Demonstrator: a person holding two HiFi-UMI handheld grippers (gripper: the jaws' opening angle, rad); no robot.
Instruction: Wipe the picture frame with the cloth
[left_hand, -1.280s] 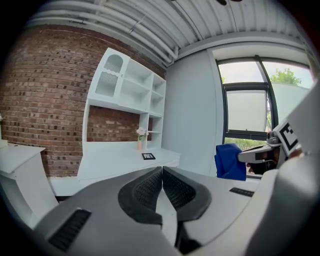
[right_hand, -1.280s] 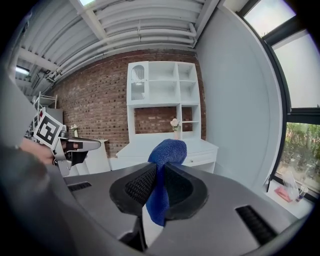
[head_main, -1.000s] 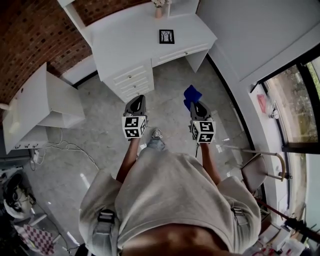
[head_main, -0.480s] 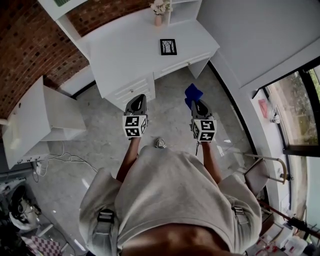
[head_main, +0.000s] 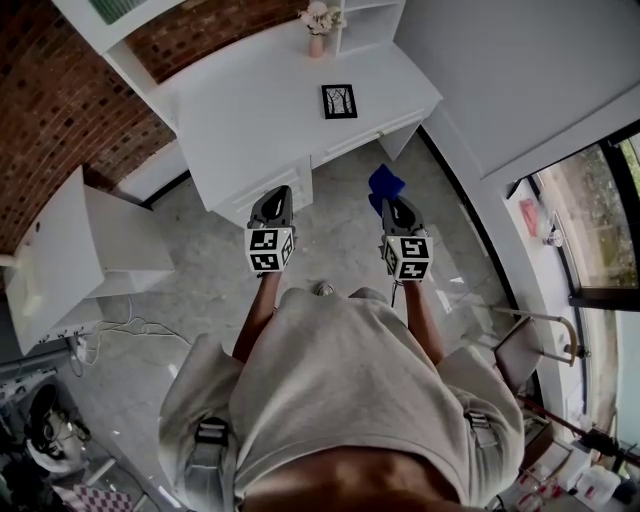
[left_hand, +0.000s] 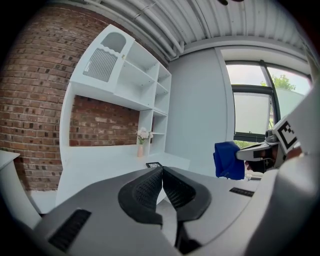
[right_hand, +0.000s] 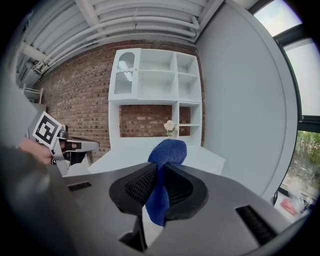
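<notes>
A small black picture frame (head_main: 339, 101) lies flat on the white desk (head_main: 255, 115), far ahead of both grippers; its edge shows in the left gripper view (left_hand: 153, 164). My right gripper (head_main: 390, 205) is shut on a blue cloth (head_main: 384, 186), which bulges above the jaws in the right gripper view (right_hand: 166, 152) and shows from the side in the left gripper view (left_hand: 228, 160). My left gripper (head_main: 272, 202) is shut with nothing between its jaws (left_hand: 162, 172). Both are held over the floor in front of the desk.
A pink vase with flowers (head_main: 317, 22) stands at the desk's back edge beside white shelves (right_hand: 155, 80). Desk drawers (head_main: 262, 195) face me. A low white cabinet (head_main: 70, 260) is at left, a window (head_main: 590, 230) and a folding chair (head_main: 520, 335) at right.
The person has stepped toward the desk; desk and picture frame sit lower and nearer in the head view. Both grippers keep the same pose, the cloth still held.
</notes>
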